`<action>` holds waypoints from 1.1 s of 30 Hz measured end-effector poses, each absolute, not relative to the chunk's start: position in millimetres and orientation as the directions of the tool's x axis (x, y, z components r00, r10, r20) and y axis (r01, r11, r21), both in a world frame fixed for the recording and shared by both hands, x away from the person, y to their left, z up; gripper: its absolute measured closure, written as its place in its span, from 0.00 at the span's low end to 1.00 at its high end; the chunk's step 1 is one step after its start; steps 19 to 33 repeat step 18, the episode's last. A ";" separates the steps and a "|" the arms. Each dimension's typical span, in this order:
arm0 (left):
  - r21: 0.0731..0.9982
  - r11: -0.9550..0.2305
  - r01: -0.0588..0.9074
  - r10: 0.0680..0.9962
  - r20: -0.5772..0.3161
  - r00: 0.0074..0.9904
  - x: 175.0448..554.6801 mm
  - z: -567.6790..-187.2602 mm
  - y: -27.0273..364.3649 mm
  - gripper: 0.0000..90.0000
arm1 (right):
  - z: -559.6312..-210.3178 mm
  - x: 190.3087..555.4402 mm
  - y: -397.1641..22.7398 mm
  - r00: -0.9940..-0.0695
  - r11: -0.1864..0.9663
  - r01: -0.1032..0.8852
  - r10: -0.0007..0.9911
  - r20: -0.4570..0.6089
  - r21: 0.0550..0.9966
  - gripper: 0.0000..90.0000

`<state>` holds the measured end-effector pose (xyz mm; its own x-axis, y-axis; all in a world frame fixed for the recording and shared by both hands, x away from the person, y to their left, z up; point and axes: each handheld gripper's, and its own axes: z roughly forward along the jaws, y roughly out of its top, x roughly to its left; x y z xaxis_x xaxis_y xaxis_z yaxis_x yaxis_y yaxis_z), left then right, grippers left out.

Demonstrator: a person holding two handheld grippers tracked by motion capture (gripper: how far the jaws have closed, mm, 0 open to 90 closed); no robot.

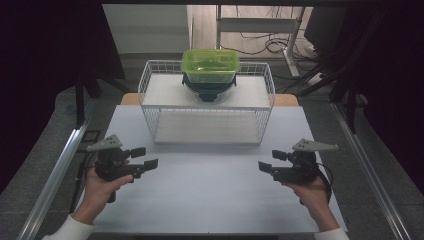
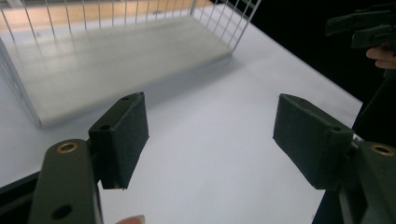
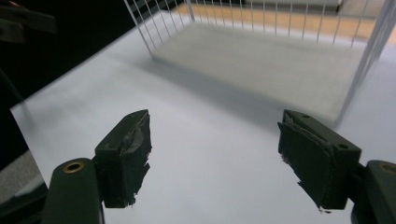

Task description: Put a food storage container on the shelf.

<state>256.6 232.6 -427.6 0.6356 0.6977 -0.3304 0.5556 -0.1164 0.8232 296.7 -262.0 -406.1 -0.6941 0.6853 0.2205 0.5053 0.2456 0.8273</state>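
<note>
From the high view I see my left gripper (image 1: 142, 157) at the lower left of the frame, low over the white worktop (image 1: 210, 195), its jaws wide apart with nothing between them. In the left gripper view those jaws frame bare worktop, and the lower shelf of the white wire rack (image 2: 116, 51) fills the upper left, well apart from the pads.

At upper centre of the high view stands the wire rack (image 1: 207, 102), open at the front. On its upper shelf sits a green lidded container (image 1: 211, 65) stacked on a dark bowl (image 1: 209, 91); the rack's raised wire rim rings them. The container lies well beyond both sets of jaws and higher than them, roughly midway between the two.

At lower right, my right gripper (image 1: 267, 161) points in towards the centre, jaws equally wide and empty. In the right gripper view the rack's lower shelf (image 3: 261, 60) sits at upper right.
</note>
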 end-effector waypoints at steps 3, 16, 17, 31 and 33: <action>0.794 -0.162 0.586 0.706 -0.321 0.632 251.1 -444.4 228.0 0.29 | -425.2 293.2 -266.5 -0.683 0.260 0.532 0.694 0.228 0.806 0.28; 0.757 -0.175 0.629 0.715 -0.342 0.610 248.3 -468.0 223.9 0.30 | -439.8 287.1 -276.1 -0.668 0.270 0.546 0.711 0.218 0.793 0.28; 0.756 -0.177 0.630 0.714 -0.342 0.611 248.3 -468.8 223.3 0.30 | -439.8 286.4 -276.5 -0.670 0.267 0.545 0.709 0.221 0.795 0.28; 0.753 -0.179 0.633 0.713 -0.344 0.611 248.4 -469.7 222.6 0.30 | -440.1 285.6 -277.4 -0.673 0.268 0.542 0.707 0.220 0.796 0.28; 0.753 -0.179 0.633 0.713 -0.344 0.611 248.4 -469.7 222.6 0.30 | -440.1 285.6 -277.4 -0.673 0.268 0.542 0.707 0.220 0.796 0.28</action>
